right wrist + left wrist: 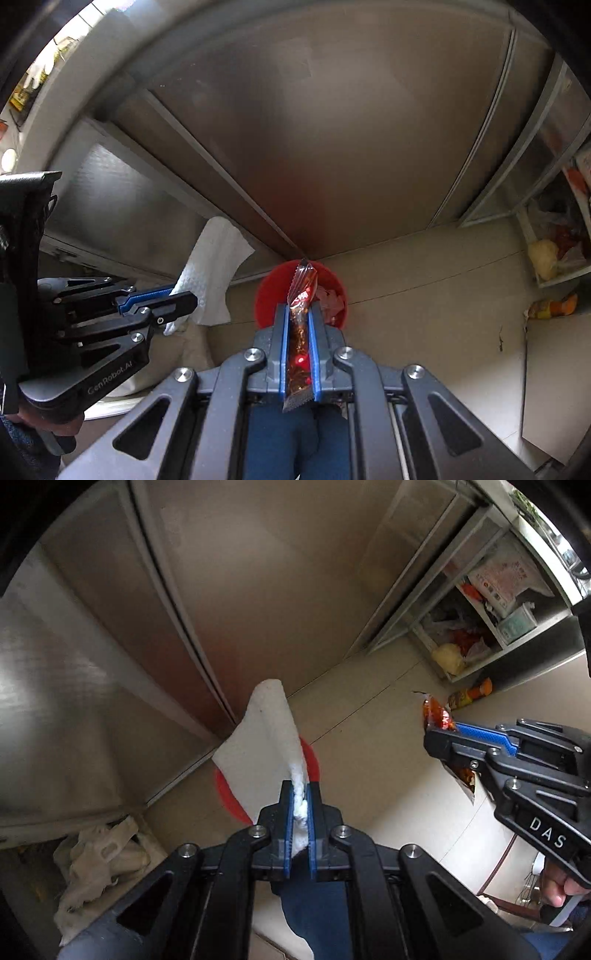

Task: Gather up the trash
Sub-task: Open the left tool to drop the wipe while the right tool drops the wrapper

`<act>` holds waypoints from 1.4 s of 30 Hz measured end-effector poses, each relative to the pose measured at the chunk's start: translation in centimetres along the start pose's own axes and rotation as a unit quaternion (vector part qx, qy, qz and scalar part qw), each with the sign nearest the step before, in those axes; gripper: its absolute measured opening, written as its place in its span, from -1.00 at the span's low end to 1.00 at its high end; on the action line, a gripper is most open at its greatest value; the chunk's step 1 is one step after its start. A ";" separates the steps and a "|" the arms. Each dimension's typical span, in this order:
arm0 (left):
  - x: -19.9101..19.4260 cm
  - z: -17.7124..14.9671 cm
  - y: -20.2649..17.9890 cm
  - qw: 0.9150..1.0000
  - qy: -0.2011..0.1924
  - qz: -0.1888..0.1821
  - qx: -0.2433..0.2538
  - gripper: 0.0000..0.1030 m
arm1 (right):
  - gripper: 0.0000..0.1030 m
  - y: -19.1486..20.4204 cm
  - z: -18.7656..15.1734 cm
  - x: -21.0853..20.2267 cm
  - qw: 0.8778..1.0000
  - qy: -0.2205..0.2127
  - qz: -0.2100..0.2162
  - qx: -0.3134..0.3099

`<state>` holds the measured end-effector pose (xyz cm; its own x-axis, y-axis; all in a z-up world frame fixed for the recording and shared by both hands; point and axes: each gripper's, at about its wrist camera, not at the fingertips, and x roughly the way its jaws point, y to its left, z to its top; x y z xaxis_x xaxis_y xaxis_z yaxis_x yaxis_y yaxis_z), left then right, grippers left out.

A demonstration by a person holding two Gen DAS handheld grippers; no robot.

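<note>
White paper towel (pixel 264 746) pinched in left gripper (pixel 300 794) jaws, red wrapper (pixel 301 321) in right gripper (pixel 298 314)

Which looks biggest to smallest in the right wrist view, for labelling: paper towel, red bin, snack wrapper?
1. paper towel
2. red bin, partly hidden by the right gripper
3. snack wrapper

The wrapper sits nearest the camera, so its true size is unsure.

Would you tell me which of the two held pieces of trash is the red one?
The snack wrapper in the right gripper; the left gripper holds a white paper towel.
</note>
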<state>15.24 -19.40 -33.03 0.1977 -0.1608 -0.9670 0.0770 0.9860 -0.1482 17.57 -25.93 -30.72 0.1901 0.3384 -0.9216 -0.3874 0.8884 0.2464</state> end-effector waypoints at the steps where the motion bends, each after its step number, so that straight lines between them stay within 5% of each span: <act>1: 0.8 0.1 0.1 1.000 0.004 -0.005 0.005 -0.89 | -0.83 -0.7 -0.4 0.5 1.000 0.001 0.000 0.001; 13: 7.1 -0.1 0.1 1.000 0.010 -0.018 0.018 -0.77 | -0.83 -3.8 -2.5 4.1 0.999 0.007 -0.024 0.025; 17: 6.7 -0.2 0.3 1.000 0.015 -0.020 0.016 0.49 | -0.83 -3.9 -2.9 3.2 0.999 0.013 -0.028 0.037; 18: 6.4 -0.2 0.3 1.000 0.016 -0.018 0.017 0.56 | -0.83 -3.7 -2.9 2.9 0.999 0.015 -0.028 0.037; 31: 0.7 -2.4 3.7 1.000 -0.015 0.023 -0.011 0.63 | -0.83 -1.4 -2.0 3.9 1.000 0.028 0.006 -0.012; 42: 0.6 -5.4 8.9 0.994 -0.029 0.071 -0.079 0.87 | -0.83 3.0 -1.7 8.6 0.993 0.047 0.031 -0.103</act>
<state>10.75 -10.45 -36.02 0.2525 -0.0171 -0.9674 -0.1097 0.9929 -0.0461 16.50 -20.88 -38.42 0.0793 0.3519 -0.9327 -0.5734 0.7815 0.2461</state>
